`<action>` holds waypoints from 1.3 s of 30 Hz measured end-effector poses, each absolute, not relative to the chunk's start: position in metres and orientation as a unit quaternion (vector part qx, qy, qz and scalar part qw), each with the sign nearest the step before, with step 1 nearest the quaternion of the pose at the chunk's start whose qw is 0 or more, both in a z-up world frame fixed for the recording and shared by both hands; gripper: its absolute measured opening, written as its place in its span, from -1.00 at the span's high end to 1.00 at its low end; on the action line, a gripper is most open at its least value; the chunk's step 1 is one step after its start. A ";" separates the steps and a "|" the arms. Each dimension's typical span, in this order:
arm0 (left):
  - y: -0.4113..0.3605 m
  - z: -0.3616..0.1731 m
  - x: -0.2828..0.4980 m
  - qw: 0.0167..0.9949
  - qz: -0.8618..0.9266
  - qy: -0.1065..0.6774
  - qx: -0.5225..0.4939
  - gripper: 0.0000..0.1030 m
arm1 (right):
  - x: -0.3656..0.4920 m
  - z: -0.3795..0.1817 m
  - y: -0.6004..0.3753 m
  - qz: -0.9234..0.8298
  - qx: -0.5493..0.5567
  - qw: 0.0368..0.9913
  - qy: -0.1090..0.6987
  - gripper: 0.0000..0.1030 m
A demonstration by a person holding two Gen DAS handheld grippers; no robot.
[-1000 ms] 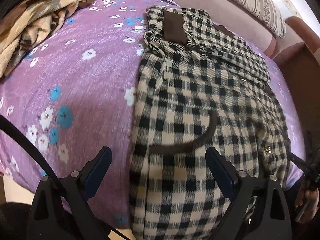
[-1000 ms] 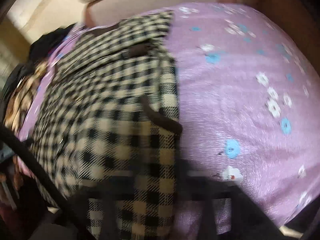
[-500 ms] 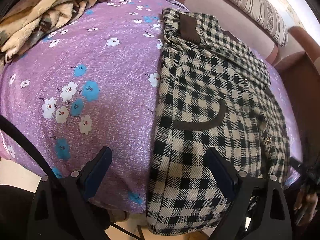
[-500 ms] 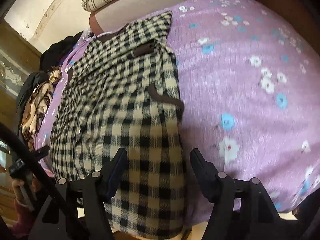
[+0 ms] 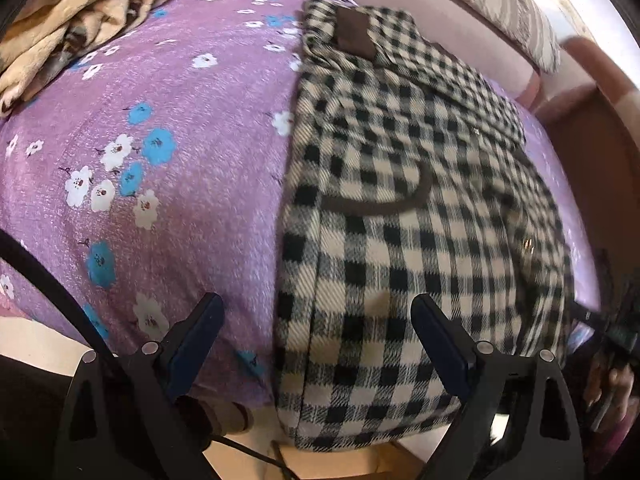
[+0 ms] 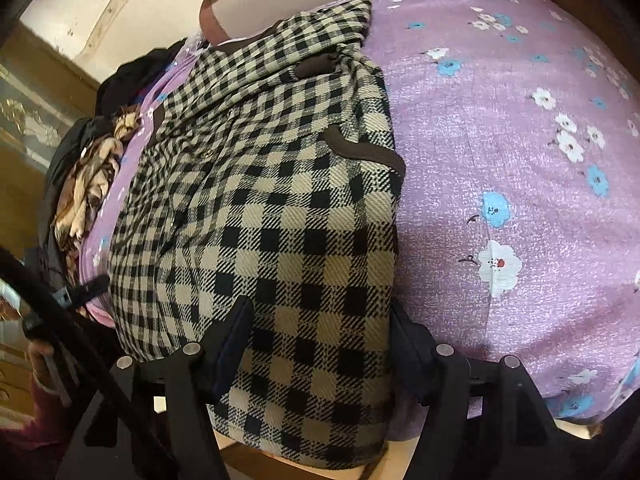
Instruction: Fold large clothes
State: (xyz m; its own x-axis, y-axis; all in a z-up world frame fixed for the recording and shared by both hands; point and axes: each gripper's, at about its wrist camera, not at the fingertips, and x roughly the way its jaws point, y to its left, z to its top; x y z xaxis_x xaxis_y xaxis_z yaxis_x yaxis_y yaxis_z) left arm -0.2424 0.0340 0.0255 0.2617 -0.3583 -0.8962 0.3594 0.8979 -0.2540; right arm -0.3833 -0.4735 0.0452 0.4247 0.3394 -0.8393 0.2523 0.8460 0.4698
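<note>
Left hand-held gripper [image 5: 316, 324]: fingers spread wide, nothing pinched; left edge of folded checked coat [image 5: 400, 216] lies between and beyond fingertips, on purple floral bedsheet [image 5: 168, 184].
Right hand-held gripper [image 6: 320, 320]: fingers spread wide, straddling coat's near right edge [image 6: 288, 248]; whether pads touch fabric, cannot tell.
Brown-trimmed pocket [image 5: 376, 200] ahead of left hand-held gripper.
Crumpled tan patterned cloth [image 5: 80, 24] far left, beyond.

Left tongs [image 5: 316, 334] and right tongs [image 6: 320, 330] gape, angled down.
</note>
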 end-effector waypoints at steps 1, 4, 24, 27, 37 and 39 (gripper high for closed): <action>0.034 0.026 -0.244 0.793 -0.230 0.564 0.006 -0.82 | -0.384 0.045 -0.475 0.028 0.280 0.798 0.533 -0.41; 0.037 0.026 -0.244 0.785 -0.246 0.568 -0.015 -0.75 | -0.383 0.050 -0.470 0.045 0.273 0.804 0.527 -0.41; 0.021 0.028 -0.252 0.770 -0.294 0.566 -0.011 -0.10 | -0.376 0.048 -0.453 0.091 0.257 0.796 0.540 -0.41; 0.017 0.032 -0.256 0.758 -0.326 0.564 -0.024 0.05 | -0.377 0.053 -0.458 0.108 0.279 0.793 0.530 -0.41; 0.020 0.033 -0.264 0.755 -0.332 0.565 -0.027 0.04 | -0.381 0.060 -0.442 0.130 0.250 0.790 0.544 -0.34; 0.021 0.040 -0.265 0.757 -0.349 0.551 -0.039 0.03 | -0.381 0.072 -0.442 0.161 0.265 0.794 0.523 -0.30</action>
State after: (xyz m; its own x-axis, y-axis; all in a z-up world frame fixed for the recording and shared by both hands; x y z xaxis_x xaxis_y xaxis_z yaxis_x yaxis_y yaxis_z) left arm -0.2650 0.0212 0.0401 0.1496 -0.5714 -0.8069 0.4845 0.7538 -0.4439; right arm -0.3815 -0.4423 0.0724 0.4008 0.5320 -0.7459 0.0223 0.8083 0.5884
